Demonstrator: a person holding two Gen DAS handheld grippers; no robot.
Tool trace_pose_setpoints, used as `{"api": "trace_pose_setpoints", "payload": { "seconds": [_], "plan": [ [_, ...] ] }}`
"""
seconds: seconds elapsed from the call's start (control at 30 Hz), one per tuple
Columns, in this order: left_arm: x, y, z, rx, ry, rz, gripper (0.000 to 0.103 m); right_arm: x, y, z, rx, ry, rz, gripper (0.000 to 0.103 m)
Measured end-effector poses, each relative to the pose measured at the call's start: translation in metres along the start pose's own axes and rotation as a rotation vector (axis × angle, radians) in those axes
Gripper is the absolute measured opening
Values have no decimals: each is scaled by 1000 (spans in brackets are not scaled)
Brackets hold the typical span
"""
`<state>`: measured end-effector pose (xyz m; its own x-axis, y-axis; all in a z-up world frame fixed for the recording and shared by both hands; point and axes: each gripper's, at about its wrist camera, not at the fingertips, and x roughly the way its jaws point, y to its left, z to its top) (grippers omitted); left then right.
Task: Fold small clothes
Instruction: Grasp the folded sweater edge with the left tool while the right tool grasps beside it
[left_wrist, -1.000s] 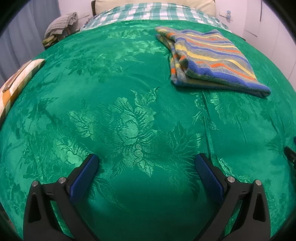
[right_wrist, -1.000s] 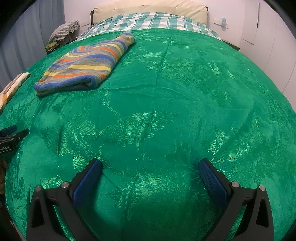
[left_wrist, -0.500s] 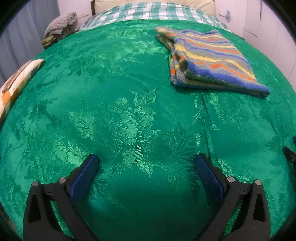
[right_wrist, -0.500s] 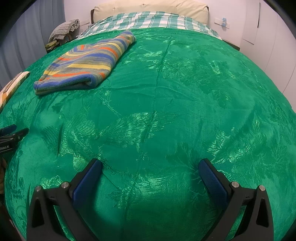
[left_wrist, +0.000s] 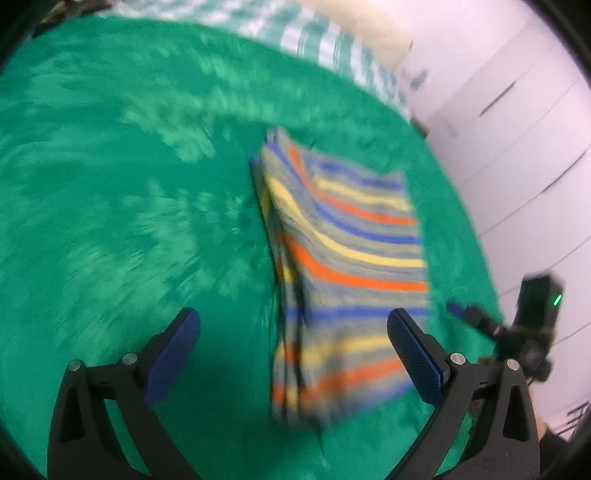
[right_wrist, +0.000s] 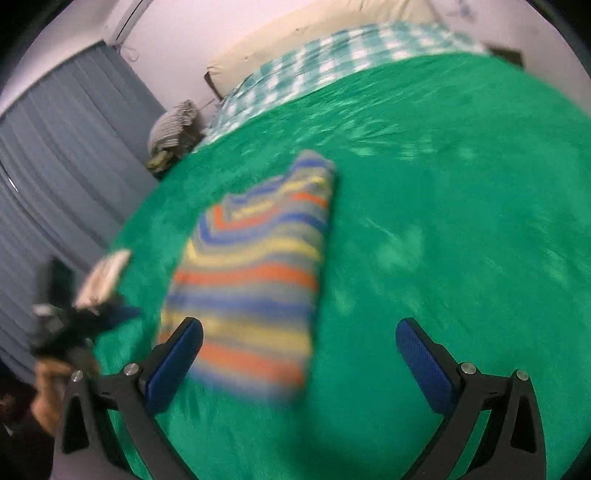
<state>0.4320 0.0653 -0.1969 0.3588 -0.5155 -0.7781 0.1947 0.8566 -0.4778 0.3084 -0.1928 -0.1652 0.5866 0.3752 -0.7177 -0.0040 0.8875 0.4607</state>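
On the green bedspread (left_wrist: 110, 221) lies a striped garment (left_wrist: 347, 266), already folded into a thick, layered rectangle with its bands of blue, orange, yellow and grey running across it. It rests flat, nothing holding it, toward the middle of the bed; its layered edge faces left in the left wrist view. Both views are blurred, so finer folds cannot be made out.

Left gripper (left_wrist: 293, 358) hangs just above the garment's near end, its blue pads wide apart and gripping nothing; the right-hand pad sits over the striped cloth, the other over bare bedspread. Right gripper (right_wrist: 299, 362) is likewise spread and empty, with the garment's near end at its left pad. Such a stance, one gripper to each side of the near edge, suits either a further fold or lifting the bundle away; which is meant cannot be told.

Farther off are a checked sheet (right_wrist: 332, 55) at the bed's head, a pale headboard (right_wrist: 295, 40), grey curtains (right_wrist: 55, 155) on the left and a heap of clothes (right_wrist: 173, 129) beside them.
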Motion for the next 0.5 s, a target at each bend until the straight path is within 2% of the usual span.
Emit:
{"api": "trace_pose_setpoints", "payload": {
  "seconds": [0.07, 0.13, 0.17, 0.2, 0.23, 0.27, 0.3, 0.37, 0.5],
  "plan": [
    [27, -4, 10, 25, 32, 42, 101, 35, -2, 18, 18, 40, 43, 99],
    [40, -14, 19, 80, 3, 81, 98, 77, -4, 32, 47, 114, 119, 94],
    [44, -19, 21, 94, -4, 74, 78, 86, -4, 35, 50, 119, 134, 90],
    [50, -23, 24, 102, 4, 67, 57, 95, -1, 39, 44, 113, 147, 76],
    [58, -26, 27, 94, 33, 53, 23, 102, 3, 41, 33, 117, 148, 44],
    [60, -28, 28, 77, 31, 54, 19, 109, 10, 41, -4, 135, 81, 28],
    [57, -30, 30, 73, 16, 65, 18, 112, 20, 42, -63, 140, 21, 27],
    [43, -40, 32, 90, -22, 75, 16, 105, 46, 38, -189, 97, -69, 26],
    [-7, -66, 40, 167, -124, 53, 16, 59, 84, 48, -260, -27, -16, 25]
  ]
}}
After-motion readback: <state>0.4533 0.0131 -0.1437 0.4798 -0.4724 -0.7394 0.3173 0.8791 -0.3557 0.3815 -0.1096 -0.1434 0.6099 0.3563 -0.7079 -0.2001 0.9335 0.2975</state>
